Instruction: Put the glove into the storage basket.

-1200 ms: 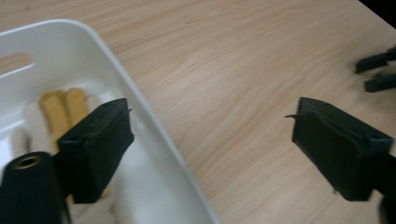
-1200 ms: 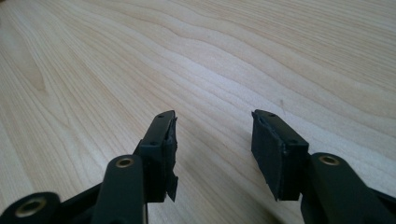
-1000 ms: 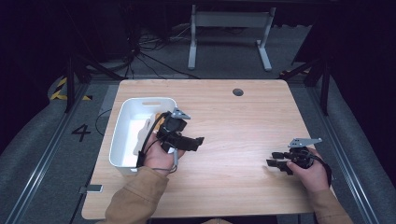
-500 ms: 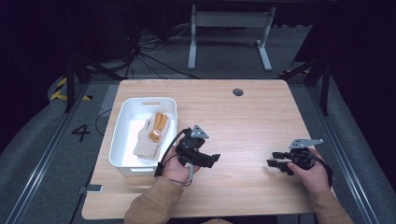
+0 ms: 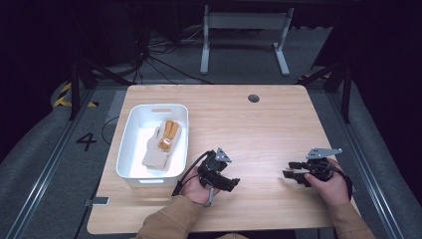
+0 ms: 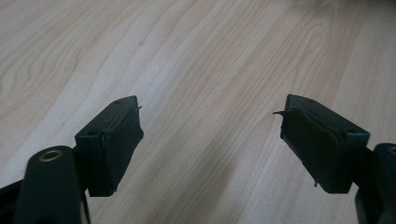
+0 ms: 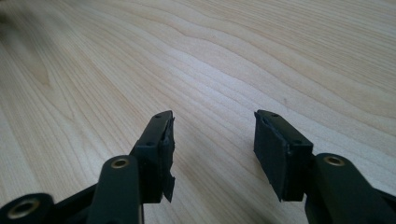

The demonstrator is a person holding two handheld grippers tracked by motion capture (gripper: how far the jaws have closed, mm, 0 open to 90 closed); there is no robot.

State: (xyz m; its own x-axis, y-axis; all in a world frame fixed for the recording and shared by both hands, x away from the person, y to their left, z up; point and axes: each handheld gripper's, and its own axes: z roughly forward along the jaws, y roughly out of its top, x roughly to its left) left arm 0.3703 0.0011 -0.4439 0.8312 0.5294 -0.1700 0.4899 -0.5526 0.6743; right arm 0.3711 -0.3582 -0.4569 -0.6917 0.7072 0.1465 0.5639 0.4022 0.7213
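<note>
Lying limp in the white bin (image 5: 130, 130), the glove (image 5: 160, 147) is looking soft and light; you are keeping left gripper (image 5: 234, 183) and right gripper (image 5: 287, 169) spread wide, empty; pinch its cuff.

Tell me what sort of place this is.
Probably a lab or recording workspace, not a home: a bare wooden table on dark flooring, a floor marking "4", loose cables behind, and a person holding the left gripper and right gripper.
</note>
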